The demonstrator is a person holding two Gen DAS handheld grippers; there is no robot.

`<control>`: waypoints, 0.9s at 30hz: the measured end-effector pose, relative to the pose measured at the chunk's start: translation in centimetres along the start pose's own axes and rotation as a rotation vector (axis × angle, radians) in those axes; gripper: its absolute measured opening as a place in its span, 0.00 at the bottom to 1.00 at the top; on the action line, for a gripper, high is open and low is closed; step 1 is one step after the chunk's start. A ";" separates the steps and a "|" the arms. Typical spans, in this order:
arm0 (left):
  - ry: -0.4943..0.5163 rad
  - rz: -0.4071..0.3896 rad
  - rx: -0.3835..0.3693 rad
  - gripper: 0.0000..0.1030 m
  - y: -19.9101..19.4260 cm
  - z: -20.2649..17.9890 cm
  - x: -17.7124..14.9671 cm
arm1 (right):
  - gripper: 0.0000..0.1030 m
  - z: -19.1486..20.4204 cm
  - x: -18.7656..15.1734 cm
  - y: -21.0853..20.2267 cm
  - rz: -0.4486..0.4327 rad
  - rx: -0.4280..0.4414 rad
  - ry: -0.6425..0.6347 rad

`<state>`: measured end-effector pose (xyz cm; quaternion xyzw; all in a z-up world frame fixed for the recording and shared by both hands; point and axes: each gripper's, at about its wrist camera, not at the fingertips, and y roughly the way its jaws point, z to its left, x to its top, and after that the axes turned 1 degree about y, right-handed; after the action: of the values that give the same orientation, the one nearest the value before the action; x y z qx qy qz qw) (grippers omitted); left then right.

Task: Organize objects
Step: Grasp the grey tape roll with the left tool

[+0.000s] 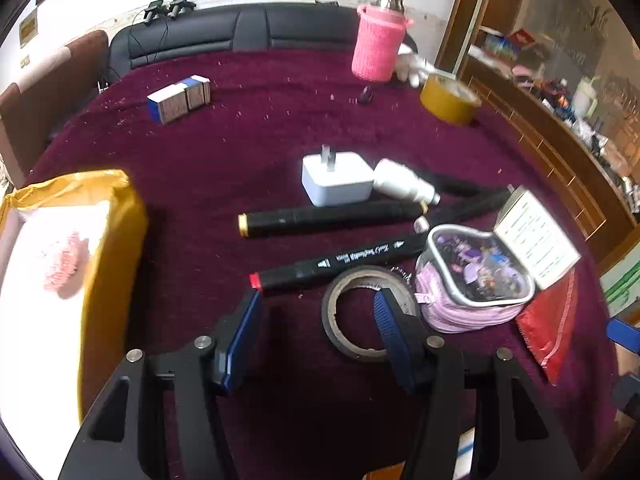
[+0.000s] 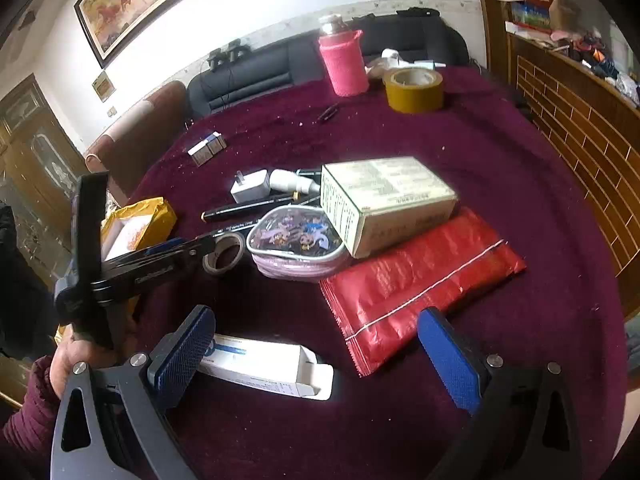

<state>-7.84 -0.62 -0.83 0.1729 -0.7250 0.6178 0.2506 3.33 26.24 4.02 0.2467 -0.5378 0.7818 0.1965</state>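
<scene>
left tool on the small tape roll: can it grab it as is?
Probably yes. The left tool is open, one finger already inside the small tape roll, the other outside its rim. The red-capped marker lies close behind.

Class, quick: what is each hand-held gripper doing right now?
Left hand-held gripper: open, one finger inside the tape roll, nothing gripped.
Right hand-held gripper: open, empty.

We see a bench (image 2: 500, 168) under maroon cloth. On it lie a red packet (image 2: 420, 284), green box (image 2: 384, 200), pouch (image 2: 296, 244), tape rolls (image 2: 414, 90), markers (image 1: 332, 216), charger (image 1: 336, 178), white carton (image 2: 268, 366), pink bottle (image 2: 346, 62).
</scene>
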 end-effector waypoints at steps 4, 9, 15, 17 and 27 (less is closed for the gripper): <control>0.030 0.010 0.063 0.49 1.5 -1.2 -0.2 | 1.00 -0.2 -0.4 0.3 -0.001 0.009 0.008; 0.071 -0.010 0.125 0.49 1.6 -2.6 -0.5 | 1.00 -0.4 -0.6 0.1 -0.018 0.022 0.017; 0.079 0.011 0.017 0.10 0.8 -2.7 -1.0 | 1.00 -0.7 -0.9 0.1 -0.009 0.010 0.039; 0.036 0.011 -0.030 0.10 0.0 -1.7 -1.5 | 1.00 -0.9 -1.1 -0.2 -0.014 0.006 0.048; -0.096 -0.103 -0.121 0.10 -8.8 3.5 -5.1 | 1.00 -1.2 -0.8 -0.9 -0.037 -0.056 0.062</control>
<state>0.72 -5.89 3.00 0.2239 -0.7622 0.5503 0.2571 4.29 27.67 3.81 0.2267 -0.5485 0.7700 0.2343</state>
